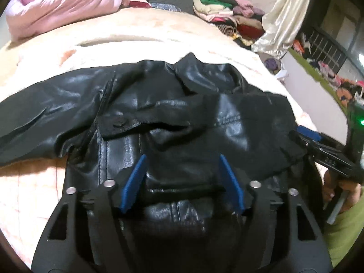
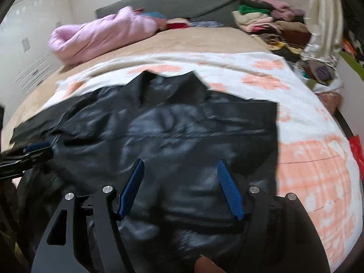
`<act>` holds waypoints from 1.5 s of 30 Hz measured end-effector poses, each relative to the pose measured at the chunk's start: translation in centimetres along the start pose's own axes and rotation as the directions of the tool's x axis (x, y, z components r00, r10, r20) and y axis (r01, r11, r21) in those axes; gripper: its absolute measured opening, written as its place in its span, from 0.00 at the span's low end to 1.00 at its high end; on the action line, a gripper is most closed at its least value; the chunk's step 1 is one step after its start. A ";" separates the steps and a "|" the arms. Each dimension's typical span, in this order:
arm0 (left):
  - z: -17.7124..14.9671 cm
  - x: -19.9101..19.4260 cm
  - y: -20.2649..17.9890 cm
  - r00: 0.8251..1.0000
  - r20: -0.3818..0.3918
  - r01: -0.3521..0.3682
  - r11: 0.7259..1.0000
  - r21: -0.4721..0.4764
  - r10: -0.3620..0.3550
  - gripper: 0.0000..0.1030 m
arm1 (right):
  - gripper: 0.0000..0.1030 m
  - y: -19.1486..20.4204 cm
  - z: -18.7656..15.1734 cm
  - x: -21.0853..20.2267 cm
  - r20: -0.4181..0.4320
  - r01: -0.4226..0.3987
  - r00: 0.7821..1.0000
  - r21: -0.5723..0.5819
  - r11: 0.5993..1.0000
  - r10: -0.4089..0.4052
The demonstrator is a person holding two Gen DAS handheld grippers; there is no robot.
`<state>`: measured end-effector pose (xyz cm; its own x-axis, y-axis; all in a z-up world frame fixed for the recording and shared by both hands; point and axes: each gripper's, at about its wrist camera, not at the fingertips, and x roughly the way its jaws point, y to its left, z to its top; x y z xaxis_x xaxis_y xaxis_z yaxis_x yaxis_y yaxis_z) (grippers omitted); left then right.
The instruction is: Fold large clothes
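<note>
A black leather jacket (image 1: 141, 104) lies spread on the bed, collar at the far side, one sleeve stretched out to the left and the right sleeve folded across the chest. It also fills the middle of the right wrist view (image 2: 173, 132). My left gripper (image 1: 182, 159) is open, its blue pads above the jacket's lower front with nothing between them. My right gripper (image 2: 180, 163) is open and empty above the jacket's right half. The right gripper also shows at the right edge of the left wrist view (image 1: 323, 150), beside the folded sleeve. The left gripper shows at the left edge of the right wrist view (image 2: 25, 154).
The bed carries a white and peach flowered blanket (image 2: 307, 154) over a tan cover. A pink quilt (image 2: 102, 34) lies at the far left, a grey pillow (image 2: 173, 2) behind it. Piles of folded clothes (image 2: 268, 20) and a cream curtain (image 1: 284, 16) are at the far right.
</note>
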<state>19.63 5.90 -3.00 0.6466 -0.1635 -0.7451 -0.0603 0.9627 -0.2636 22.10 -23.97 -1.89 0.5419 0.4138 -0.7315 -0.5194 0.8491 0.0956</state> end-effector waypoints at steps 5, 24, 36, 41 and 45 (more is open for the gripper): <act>-0.9 1.8 0.6 0.999 -0.048 -0.024 1.000 -0.008 0.024 0.60 | 0.70 1.5 -1.5 3.3 -0.123 0.067 0.990 -0.050 0.996 -0.073; -0.9 -3.2 1.6 0.998 0.034 -0.048 0.994 -0.096 0.052 0.91 | 0.96 3.6 -0.2 -1.1 0.046 -0.039 0.998 -0.021 0.999 0.040; -1.6 -5.6 5.1 0.992 0.067 -0.100 0.984 -0.150 0.111 0.91 | 0.96 5.7 0.3 -2.2 0.112 -0.015 0.994 -0.032 0.999 0.018; -2.1 -6.2 6.9 0.991 0.078 -0.097 0.979 -0.179 0.113 0.91 | 0.96 6.7 0.5 -2.5 0.118 -0.033 0.992 -0.008 0.999 0.034; -2.3 -6.9 8.4 0.989 0.088 -0.099 0.974 -0.202 0.119 0.91 | 0.96 8.0 1.0 -2.8 0.127 -0.045 0.991 -0.005 0.999 0.045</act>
<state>12.93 14.62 -1.52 0.6993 -0.0281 -0.7143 -0.2769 0.9106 -0.3069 17.08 -18.00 1.57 0.5975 0.4903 -0.6346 -0.5469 0.8279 0.1247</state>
